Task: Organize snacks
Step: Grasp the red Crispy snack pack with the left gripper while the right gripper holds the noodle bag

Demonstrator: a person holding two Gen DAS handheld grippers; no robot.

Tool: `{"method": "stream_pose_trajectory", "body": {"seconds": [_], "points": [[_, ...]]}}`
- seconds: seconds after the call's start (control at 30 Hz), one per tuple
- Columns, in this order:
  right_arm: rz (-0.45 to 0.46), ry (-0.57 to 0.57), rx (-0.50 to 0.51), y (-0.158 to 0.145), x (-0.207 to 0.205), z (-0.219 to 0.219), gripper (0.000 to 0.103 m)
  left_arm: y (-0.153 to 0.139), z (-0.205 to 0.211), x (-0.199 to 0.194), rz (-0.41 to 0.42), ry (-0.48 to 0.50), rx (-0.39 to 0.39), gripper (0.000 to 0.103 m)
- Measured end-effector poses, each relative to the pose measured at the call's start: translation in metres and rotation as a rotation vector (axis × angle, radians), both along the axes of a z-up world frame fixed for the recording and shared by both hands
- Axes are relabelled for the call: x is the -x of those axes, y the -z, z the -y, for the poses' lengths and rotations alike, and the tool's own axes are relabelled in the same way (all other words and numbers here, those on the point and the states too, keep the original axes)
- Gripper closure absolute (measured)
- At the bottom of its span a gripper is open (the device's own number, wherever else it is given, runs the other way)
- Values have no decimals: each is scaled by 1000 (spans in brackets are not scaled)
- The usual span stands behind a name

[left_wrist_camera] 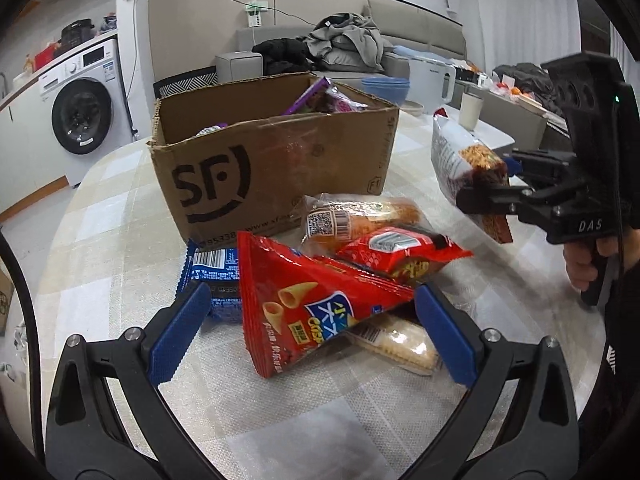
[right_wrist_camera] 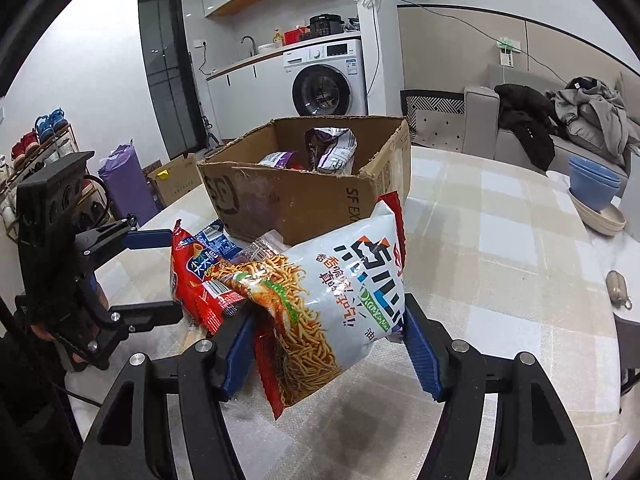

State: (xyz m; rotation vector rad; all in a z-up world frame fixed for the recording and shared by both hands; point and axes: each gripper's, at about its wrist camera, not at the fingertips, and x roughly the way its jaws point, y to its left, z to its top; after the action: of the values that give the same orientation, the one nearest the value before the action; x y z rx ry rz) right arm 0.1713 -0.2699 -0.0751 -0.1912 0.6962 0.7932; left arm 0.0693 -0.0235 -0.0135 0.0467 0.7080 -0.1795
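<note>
Mid-step: my right gripper (right_wrist_camera: 328,344) pinches the noodle snack bag (right_wrist_camera: 340,280), held clear of the table (right_wrist_camera: 500,240), just short of the cardboard box (right_wrist_camera: 304,196); next move, imo — carry over the rim, then let go. Bag is crinkly film, puffy; box is creased w/ torn edges. My left gripper (left_wrist_camera: 312,332) is spread around the red cone-snack pack (left_wrist_camera: 304,300); no pinch yet.

left gripper (left_wrist_camera: 312,334) fingers straddle a red cone-snack bag (left_wrist_camera: 316,304) before the cardboard box (left_wrist_camera: 276,164).
</note>
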Motion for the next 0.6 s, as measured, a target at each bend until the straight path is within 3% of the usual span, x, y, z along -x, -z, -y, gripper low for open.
{"method": "stream_pose_trajectory", "body": {"seconds": [0.6], "points": [[-2, -2, 5, -1, 0, -1, 34, 16, 29, -13, -69, 22, -166, 1]]}}
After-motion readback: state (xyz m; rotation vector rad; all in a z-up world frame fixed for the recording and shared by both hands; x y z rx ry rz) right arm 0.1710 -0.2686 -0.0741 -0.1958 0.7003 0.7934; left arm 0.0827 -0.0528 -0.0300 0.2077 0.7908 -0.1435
